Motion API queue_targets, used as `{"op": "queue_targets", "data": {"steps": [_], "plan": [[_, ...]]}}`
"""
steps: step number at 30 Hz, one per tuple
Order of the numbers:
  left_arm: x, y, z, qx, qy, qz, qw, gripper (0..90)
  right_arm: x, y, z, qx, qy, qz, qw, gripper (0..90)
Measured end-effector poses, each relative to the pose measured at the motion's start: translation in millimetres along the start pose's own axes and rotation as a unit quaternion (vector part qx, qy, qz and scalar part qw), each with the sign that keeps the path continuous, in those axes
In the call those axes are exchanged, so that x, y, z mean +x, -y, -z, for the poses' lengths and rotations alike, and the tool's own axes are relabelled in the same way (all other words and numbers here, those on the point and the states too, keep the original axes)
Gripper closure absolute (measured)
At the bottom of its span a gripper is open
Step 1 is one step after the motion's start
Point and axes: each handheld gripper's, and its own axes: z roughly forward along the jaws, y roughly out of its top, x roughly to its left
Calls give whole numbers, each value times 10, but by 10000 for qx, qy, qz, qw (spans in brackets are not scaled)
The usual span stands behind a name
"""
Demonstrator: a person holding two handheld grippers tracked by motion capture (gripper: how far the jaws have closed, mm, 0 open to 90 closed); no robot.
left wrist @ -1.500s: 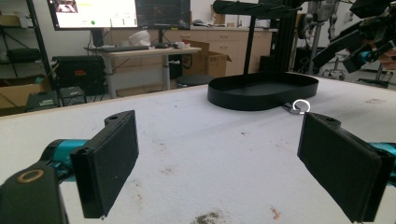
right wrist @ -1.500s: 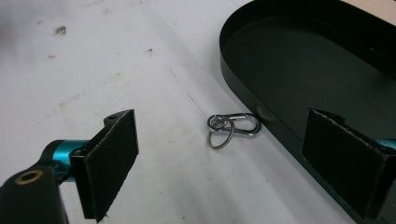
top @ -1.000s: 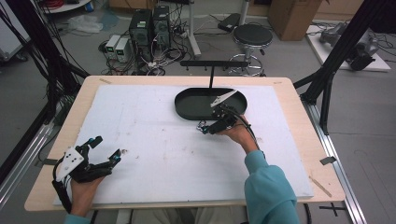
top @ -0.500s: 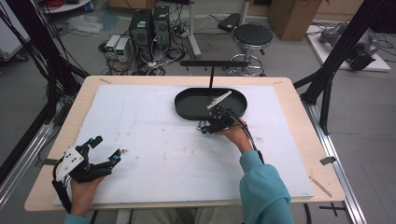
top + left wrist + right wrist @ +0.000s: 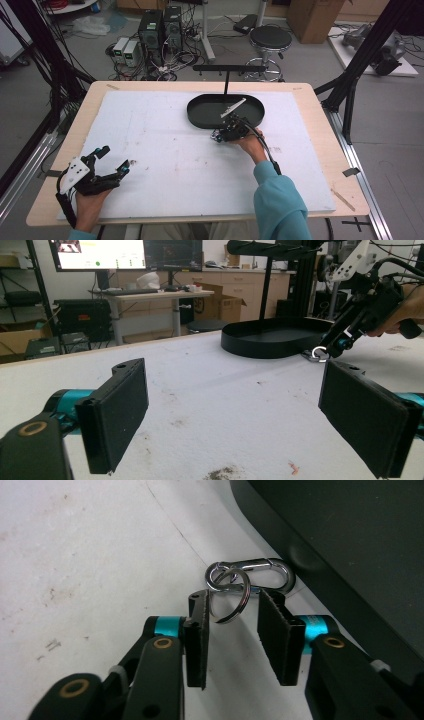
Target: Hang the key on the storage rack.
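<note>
A lab or workshop: computer towers and tangled cables sit on the grey floor, black rig frames flank the table, with monitors, cardboard boxes and a stool.

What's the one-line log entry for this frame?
right gripper: open, at carabiner and ring beside tray | left gripper: open, idle

We hold our left gripper low at our near left, jaws spread wide. Our right gripper reaches forward, arm extended, jaws partly parted.
</note>
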Motion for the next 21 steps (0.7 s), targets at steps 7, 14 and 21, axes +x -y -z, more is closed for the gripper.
{"op": "queue_targets", "data": {"steps": [7, 14, 21], "plan": [[1, 0, 0, -3, -13, -3, 10000, 129, -2, -8, 12, -86, -63, -71, 9999, 797], [0, 0, 0, 1, 0, 0, 10000, 129, -13, -7, 12, -128, -140, -124, 9997, 811], [-1, 0, 0, -3, -3, 0, 10000, 129, -8, -14, -1, -208, -219, -153, 9994, 825]]}}
